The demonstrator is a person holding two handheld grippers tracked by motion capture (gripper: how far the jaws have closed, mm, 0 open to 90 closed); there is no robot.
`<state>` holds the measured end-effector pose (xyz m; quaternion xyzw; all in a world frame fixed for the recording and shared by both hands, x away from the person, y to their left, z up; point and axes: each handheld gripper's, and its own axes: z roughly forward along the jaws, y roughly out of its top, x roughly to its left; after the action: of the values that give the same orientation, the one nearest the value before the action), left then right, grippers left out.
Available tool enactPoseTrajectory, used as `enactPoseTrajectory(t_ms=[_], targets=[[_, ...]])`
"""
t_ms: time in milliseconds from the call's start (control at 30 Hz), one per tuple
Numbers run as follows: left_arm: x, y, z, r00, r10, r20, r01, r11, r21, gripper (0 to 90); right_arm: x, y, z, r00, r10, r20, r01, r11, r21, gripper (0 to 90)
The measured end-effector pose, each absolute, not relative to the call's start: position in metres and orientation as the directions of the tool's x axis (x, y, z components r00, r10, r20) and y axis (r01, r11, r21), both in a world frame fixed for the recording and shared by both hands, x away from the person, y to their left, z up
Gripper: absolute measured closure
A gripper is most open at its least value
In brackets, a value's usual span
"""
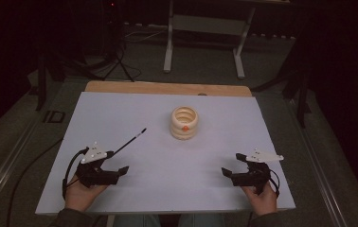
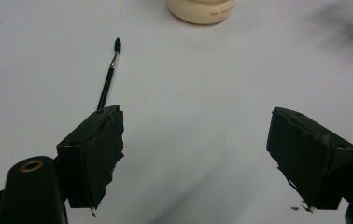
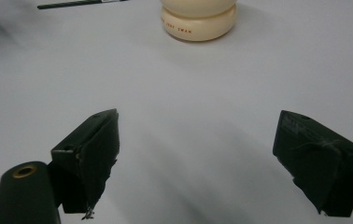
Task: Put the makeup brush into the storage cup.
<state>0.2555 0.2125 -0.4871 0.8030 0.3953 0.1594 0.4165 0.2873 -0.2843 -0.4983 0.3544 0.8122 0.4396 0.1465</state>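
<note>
High view: the paintbrush (image 1: 130, 140) is seen lying slantwise left of centre on the white table (image 1: 167, 189), bristle end toward the upper right, well apart from the ribbed cream pot (image 1: 184, 122) at mid-frame. Just below the brush's handle end, the left gripper (image 1: 115, 169) is held at the lower left, jaws spread wide and nothing gripped (brush tip visible at the upper left of its own view (image 2: 117, 45)). At the lower right, the right gripper (image 1: 233, 168) is likewise held wide open and empty, the pot (image 3: 198, 18) seen ahead at top centre.
</note>
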Motion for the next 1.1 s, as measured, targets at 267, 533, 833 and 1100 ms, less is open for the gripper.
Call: enactPoseTrajectory(t_ms=[267,533,833,1100], targets=[[0.255,0.212,-0.488,0.639,0.766,-0.065,0.504,-0.354,0.788,20.6,0.287,-0.283,-0.497,-0.711,0.701,0.06,0.439,0.376,0.816,14.5],[0.256,0.213,-0.488,0.642,0.765,-0.057,0.508,-0.368,0.779,21.4,0.286,-0.282,-0.496,-0.713,0.7,0.048,0.434,0.387,0.814,14.5],[0.259,0.214,-0.486,0.643,0.764,-0.05,0.508,-0.377,0.774,23.8,0.286,-0.279,-0.495,-0.714,0.699,0.045,0.434,0.391,0.812,14.5],[0.273,0.214,-0.479,0.636,0.77,-0.037,0.519,-0.392,0.76,24.9,0.287,-0.278,-0.493,-0.713,0.7,0.042,0.434,0.393,0.811,14.6]])
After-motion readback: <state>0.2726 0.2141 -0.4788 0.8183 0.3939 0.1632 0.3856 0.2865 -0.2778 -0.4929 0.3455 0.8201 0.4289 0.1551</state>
